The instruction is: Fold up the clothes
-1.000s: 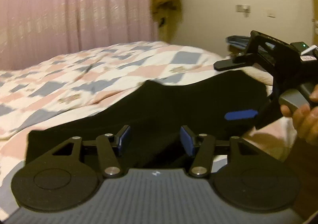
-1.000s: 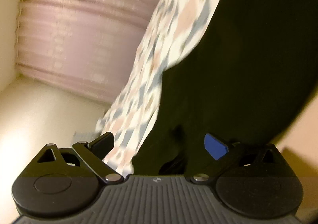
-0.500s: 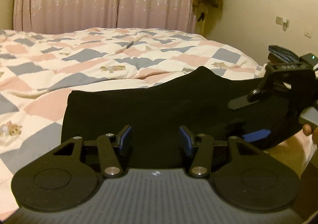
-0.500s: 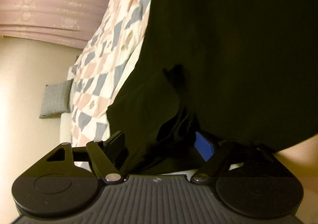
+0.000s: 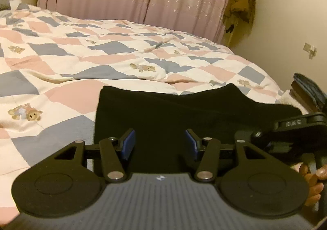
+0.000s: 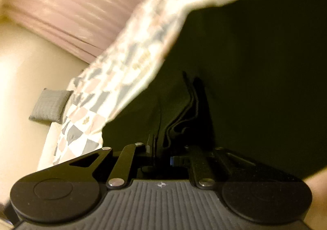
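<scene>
From your left wrist, your left gripper (image 5: pixel 159 143) hangs with jaws wide and empty over the black garment (image 5: pixel 173 113) spread on the checked quilt (image 5: pixel 81 62), while your right gripper (image 5: pixel 294 130) is half cut off at the frame edge. From your right wrist, all blurred: jaws drawn narrow, pinching a dark fold of that garment.

You see a matt black cloth garment (image 5: pixel 184 115) lying on a soft quilted cotton bedspread (image 5: pixel 85 62). Your left gripper (image 5: pixel 159 144) is matt black plastic with shiny metal rivets, ribbed grey housing and blue rubbery pads (image 5: pixel 128 144).
</scene>
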The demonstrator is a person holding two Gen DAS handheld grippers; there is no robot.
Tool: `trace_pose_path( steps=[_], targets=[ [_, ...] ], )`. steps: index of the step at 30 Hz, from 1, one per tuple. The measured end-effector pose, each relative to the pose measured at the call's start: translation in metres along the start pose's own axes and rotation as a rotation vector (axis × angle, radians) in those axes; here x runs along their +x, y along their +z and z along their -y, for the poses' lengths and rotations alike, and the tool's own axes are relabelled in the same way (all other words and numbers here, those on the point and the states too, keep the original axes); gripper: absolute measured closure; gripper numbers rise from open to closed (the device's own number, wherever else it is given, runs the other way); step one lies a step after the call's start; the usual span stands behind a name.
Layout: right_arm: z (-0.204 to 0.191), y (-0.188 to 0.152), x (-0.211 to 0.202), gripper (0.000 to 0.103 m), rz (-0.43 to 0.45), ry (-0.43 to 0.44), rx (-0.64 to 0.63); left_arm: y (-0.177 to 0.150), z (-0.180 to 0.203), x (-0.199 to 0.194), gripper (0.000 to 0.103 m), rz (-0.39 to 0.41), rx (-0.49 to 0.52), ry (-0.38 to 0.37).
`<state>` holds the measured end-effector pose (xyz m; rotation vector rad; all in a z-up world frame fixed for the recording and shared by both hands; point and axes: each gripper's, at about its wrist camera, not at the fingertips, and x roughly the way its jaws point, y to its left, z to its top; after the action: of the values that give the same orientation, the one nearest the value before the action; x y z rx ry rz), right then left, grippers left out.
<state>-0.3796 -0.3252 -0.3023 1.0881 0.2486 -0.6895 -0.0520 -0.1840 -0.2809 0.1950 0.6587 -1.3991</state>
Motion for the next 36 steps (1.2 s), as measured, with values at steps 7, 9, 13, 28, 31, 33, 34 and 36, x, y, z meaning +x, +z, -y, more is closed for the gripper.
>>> trace_pose_path(
  steps=[7,9,13,28,31,33,34,36],
  targets=[
    [0.012,0.051,-0.086,0.092,0.228,-0.101,-0.239,0.007,0.043,0.009,0.052,-0.015,0.071,-0.079],
    [0.033,0.068,-0.113,0.093,0.268,-0.162,-0.241,0.007,0.062,0.020,0.052,-0.037,0.106,-0.108],
    [0.082,0.081,-0.142,0.096,0.305,-0.276,-0.180,0.002,0.095,0.044,0.052,-0.103,0.181,-0.150],
    [0.142,0.108,-0.149,0.097,0.418,-0.361,-0.143,0.003,0.141,0.080,0.053,-0.189,0.314,-0.173],
    [0.169,0.106,-0.150,0.097,0.403,-0.378,-0.067,-0.003,0.146,0.085,0.053,-0.212,0.329,-0.167],
    [0.175,0.105,-0.151,0.097,0.415,-0.363,-0.054,-0.004,0.147,0.085,0.053,-0.215,0.337,-0.168],
    [0.175,0.105,-0.152,0.097,0.422,-0.358,-0.058,-0.005,0.148,0.085,0.053,-0.217,0.339,-0.167],
    [0.175,0.105,-0.147,0.097,0.412,-0.383,-0.076,-0.005,0.149,0.087,0.053,-0.220,0.339,-0.163]
  ],
)
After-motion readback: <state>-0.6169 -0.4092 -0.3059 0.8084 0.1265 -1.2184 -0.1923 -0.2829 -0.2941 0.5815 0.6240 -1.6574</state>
